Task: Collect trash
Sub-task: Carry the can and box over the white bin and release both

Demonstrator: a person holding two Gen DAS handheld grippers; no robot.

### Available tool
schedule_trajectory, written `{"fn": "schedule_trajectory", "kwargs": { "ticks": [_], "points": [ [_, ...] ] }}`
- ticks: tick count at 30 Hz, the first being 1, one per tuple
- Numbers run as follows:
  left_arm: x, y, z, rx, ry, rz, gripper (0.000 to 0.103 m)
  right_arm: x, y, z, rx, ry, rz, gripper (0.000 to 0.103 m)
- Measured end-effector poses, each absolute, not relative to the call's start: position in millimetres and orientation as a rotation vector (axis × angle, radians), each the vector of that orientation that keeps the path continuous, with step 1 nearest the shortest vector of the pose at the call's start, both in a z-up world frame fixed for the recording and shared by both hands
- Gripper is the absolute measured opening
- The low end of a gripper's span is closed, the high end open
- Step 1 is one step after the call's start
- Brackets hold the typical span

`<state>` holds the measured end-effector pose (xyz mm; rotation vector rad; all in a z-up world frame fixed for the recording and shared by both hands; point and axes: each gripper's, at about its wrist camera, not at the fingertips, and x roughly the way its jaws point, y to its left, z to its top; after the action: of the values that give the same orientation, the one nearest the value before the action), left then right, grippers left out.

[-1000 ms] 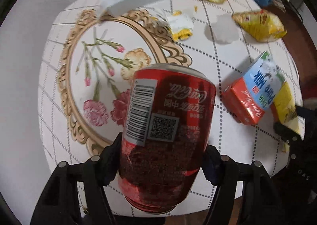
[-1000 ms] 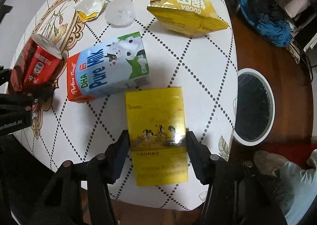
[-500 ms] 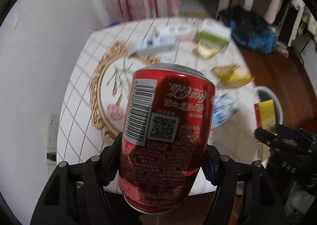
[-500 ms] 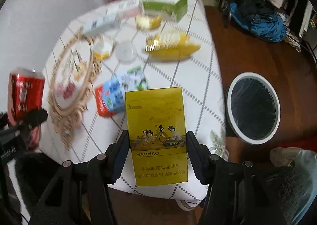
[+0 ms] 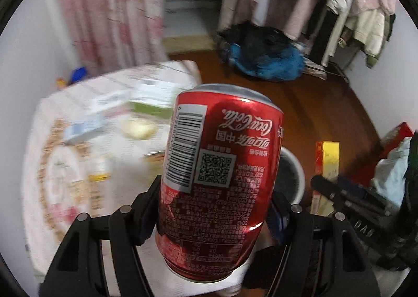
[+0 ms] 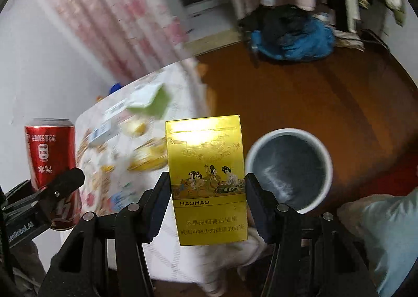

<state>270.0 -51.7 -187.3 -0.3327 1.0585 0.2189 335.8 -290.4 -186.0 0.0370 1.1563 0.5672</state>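
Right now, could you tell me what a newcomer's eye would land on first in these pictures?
The red cola can fills the left view, clamped upside down in the left gripper. In the right view, a yellow cigarette box stands in the right gripper. A white-rimmed trash bin waits on the floor beside the box.

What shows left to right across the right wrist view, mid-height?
Red soda can → cluttered table → yellow cigarette box → white-rimmed trash bin.

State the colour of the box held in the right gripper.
Yellow-gold, with small painted figures; the box shows best in the right wrist view, between the right gripper pads.
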Motion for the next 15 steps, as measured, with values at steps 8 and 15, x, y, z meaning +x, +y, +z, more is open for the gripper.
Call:
{"fn": "schedule_trajectory", "kwargs": {
  "ticks": [8, 15],
  "points": [
    [380.5, -105.1, -268.4, -0.49, 1.243, 0.015, 0.066, 420.3, -366.0, -261.7, 0.055, 1.294, 0.405, 0.059],
    [432.0, -129.4, -336.7, -0.52, 1.444, -0.052, 0.068, 464.7, -393.0, -343.8, 0.106, 1.461, 0.35, 0.059]
  ]
}}
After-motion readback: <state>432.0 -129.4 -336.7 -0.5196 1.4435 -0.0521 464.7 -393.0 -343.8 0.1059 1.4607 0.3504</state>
